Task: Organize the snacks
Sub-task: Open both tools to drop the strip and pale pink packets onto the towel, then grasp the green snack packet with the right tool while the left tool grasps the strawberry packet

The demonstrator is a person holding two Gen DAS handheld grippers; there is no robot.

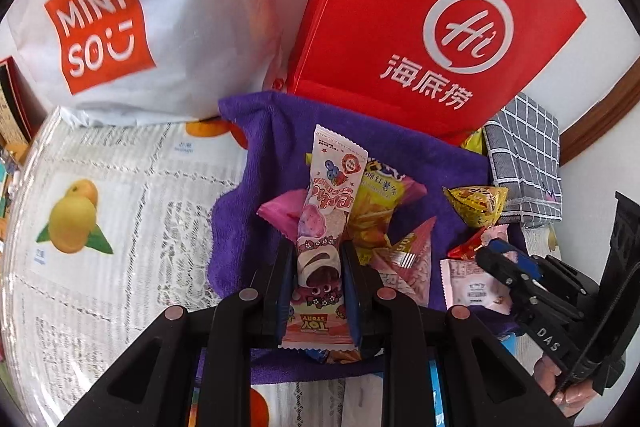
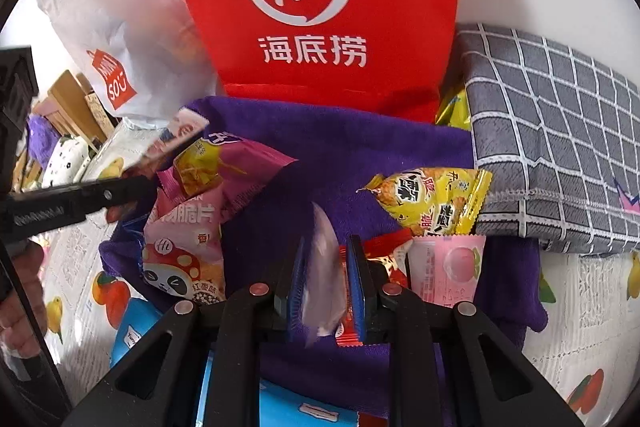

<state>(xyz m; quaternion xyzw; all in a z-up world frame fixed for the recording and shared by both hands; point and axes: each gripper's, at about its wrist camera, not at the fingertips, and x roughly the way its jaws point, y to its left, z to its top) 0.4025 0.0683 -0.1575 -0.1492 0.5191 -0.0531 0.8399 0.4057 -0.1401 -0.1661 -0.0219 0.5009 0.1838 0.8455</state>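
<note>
Both hand-held grippers (image 1: 316, 267) (image 2: 326, 279) pinch snack packets (image 1: 324, 211).

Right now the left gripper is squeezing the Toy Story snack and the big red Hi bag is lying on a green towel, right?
Not quite. The towel is purple, not green; the left wrist view shows it under the snacks, with the red Hi bag at its far edge. The rest holds: the left gripper is shut on the Toy Story snack.
</note>
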